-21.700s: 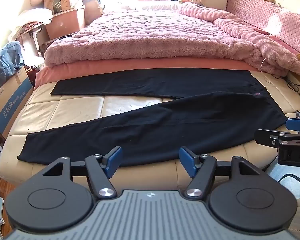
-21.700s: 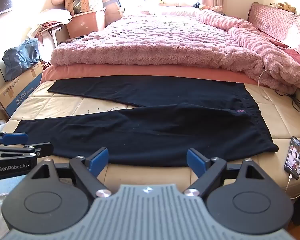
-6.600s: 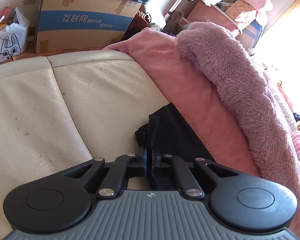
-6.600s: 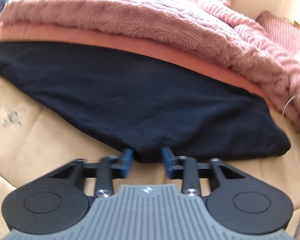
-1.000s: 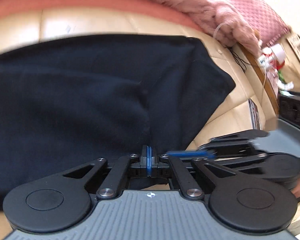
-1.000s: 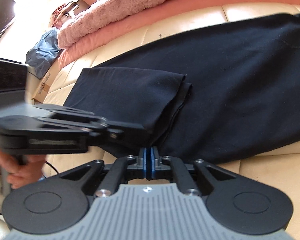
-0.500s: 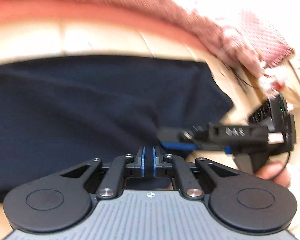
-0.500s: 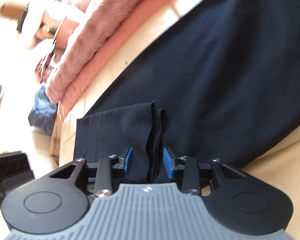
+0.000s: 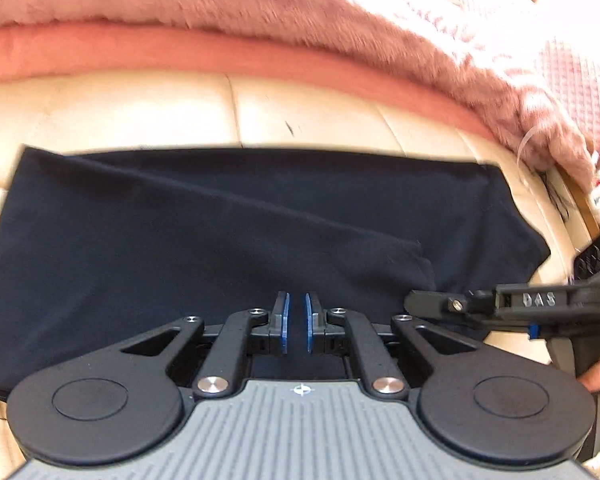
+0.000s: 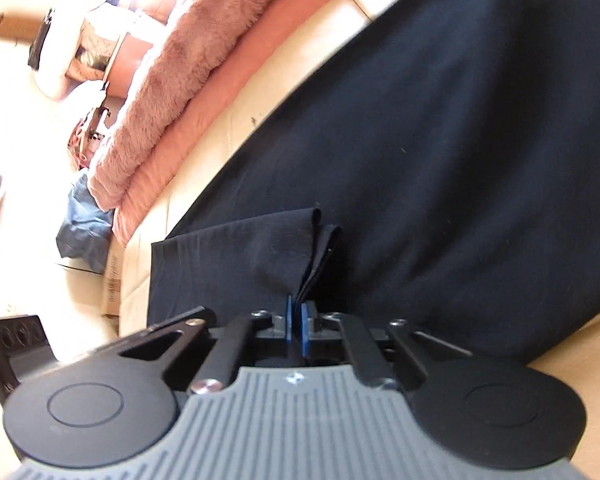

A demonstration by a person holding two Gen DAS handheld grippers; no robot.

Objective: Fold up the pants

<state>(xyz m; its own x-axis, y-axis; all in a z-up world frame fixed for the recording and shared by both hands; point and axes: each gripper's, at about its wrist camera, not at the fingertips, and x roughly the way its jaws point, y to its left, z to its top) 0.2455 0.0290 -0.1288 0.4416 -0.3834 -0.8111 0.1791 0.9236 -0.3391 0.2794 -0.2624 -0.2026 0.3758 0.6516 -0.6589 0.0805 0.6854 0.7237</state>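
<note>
While lying folded on the cream bed (image 9: pixel 308 112), one pair of black pants (image 9: pixel 220 232); hem layers pinched in right claw (image 10: pixel 296 326), just closed, only in right view. Left claw (image 9: pixel 296 322) slightly spread, empty. Two claws, one pink blanket (image 9: pixel 260 8).

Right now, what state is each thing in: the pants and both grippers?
pants: lying on the cream cushion, folded over, cuff layers stacked near the front edge.
left gripper: slightly open, nothing between the pads.
right gripper: just closed, shut on the pants' cuff layers.
</note>
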